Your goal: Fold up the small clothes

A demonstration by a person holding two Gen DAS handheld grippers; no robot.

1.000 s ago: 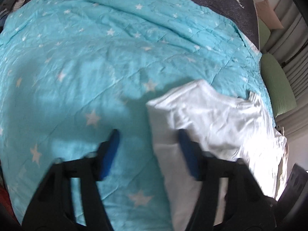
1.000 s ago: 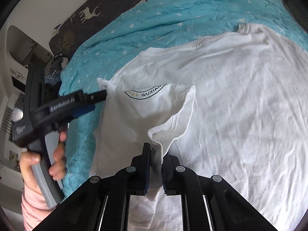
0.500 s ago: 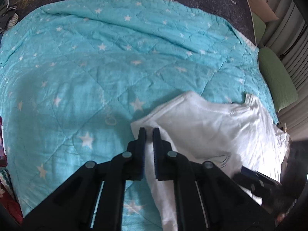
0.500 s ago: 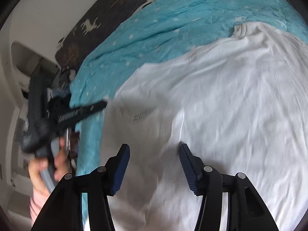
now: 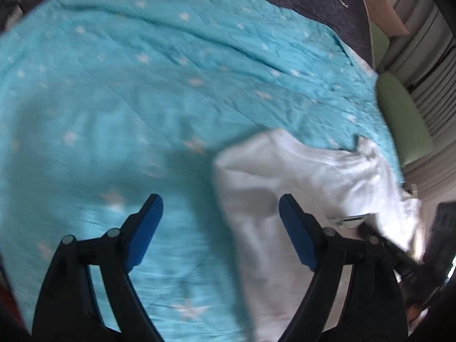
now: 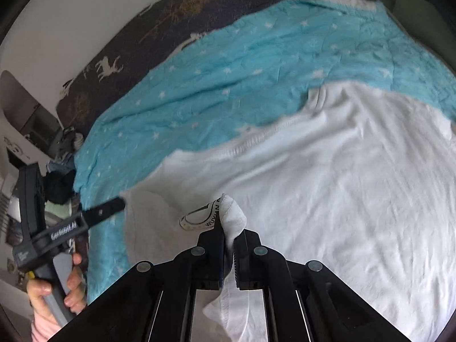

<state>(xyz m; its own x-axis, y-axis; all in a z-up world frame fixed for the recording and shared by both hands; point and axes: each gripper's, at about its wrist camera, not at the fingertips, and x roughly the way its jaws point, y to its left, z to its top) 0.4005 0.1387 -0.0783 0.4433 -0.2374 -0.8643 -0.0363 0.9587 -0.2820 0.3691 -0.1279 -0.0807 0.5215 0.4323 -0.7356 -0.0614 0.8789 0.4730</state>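
Note:
A white shirt (image 6: 342, 199) lies spread on a teal star-print blanket (image 6: 256, 71). My right gripper (image 6: 229, 230) is shut on a raised fold of the shirt beside its printed neck label (image 6: 205, 216). In the left wrist view the shirt (image 5: 299, 176) lies to the right. My left gripper (image 5: 219, 202) hangs over the shirt's left edge with its jaws opening, and the blue pads (image 5: 145, 225) press on nothing. The right wrist view shows the left gripper's finger (image 6: 105, 211) at the shirt's left corner, with a hand (image 6: 71, 285) on its handle.
The blanket (image 5: 142, 99) covers most of the bed, over a dark deer-print bedspread (image 6: 108, 65). A green cushion (image 5: 399, 114) lies past the bed's right side. Dark clutter (image 6: 59, 182) sits off the bed's left edge. The right gripper shows as a dark blur (image 5: 399, 256).
The left gripper shut at the shirt's corner, then opened wide again. The right gripper let go of its fold, opened, and shut on a fold by the label.

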